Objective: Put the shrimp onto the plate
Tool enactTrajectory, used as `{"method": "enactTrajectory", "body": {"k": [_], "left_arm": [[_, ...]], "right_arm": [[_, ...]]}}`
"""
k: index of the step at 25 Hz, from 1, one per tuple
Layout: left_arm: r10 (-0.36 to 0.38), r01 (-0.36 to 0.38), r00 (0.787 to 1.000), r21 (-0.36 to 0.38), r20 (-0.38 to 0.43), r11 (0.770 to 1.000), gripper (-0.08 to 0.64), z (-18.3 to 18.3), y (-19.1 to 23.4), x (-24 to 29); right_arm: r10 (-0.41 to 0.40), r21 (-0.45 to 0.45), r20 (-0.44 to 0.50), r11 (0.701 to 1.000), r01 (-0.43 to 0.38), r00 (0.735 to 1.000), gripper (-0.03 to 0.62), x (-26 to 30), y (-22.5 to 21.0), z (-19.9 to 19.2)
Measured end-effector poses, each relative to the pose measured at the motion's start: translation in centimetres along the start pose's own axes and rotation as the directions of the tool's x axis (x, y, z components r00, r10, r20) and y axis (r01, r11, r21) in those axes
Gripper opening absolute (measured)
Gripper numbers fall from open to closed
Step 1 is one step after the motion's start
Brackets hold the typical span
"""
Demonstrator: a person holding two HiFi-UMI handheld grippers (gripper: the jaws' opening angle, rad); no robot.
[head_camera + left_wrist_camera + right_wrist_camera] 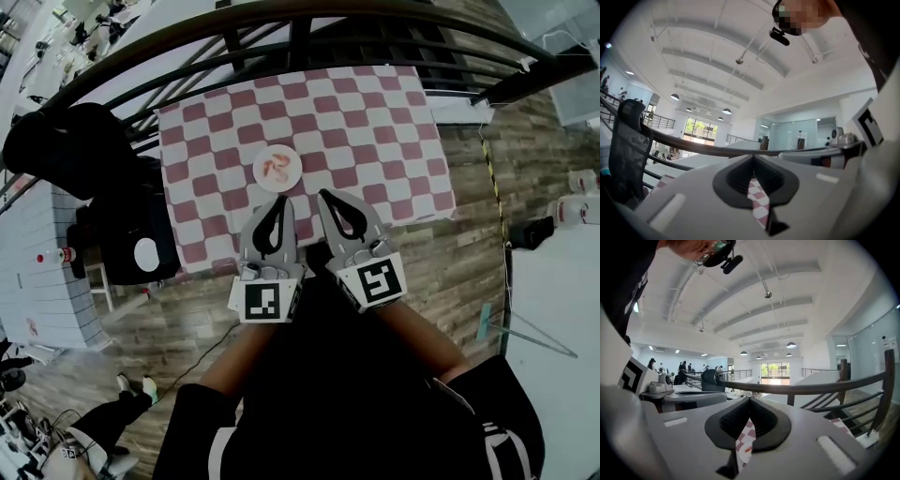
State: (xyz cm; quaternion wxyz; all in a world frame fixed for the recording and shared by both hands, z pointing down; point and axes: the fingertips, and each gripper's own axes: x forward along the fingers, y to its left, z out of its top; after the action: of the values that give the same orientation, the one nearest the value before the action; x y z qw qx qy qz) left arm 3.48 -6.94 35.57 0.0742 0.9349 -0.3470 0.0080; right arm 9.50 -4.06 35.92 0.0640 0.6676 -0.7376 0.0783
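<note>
While shrimp (275, 166) sit on plate (293, 177), L gripper (284, 200) & R gripper (324, 195) jaws closed.

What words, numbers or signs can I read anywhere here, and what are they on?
No text here can be read.
Left gripper: black-and-white square marker, a pattern, not letters.
Right gripper: the same kind of marker, no letters.
White containers at the right edge: reddish labels, too small to read.
</note>
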Motion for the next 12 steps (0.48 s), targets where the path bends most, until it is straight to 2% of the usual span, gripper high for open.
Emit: {"method": "enactTrajectory", "body": {"k": [4, 12], "left_arm": [[-0.040, 0.040, 0.999, -0.021, 0.013, 0.999, 0.008, -0.4, -1.3, -0.2], [-0.058, 0.058, 0.998, -0.018, 0.039, 0.998, 0.008, -0.2, -1.6, -1.0]], "right_arm": [[-0.061, -0.078, 0.045, 0.995, 0.064, 0.997, -0.002, -1.7, -0.5, 0.5], [-0.077, -0.075, 0.034, 0.994, 0.079, 0.996, -0.002, -3.1, 0.2, 0.2]]}}
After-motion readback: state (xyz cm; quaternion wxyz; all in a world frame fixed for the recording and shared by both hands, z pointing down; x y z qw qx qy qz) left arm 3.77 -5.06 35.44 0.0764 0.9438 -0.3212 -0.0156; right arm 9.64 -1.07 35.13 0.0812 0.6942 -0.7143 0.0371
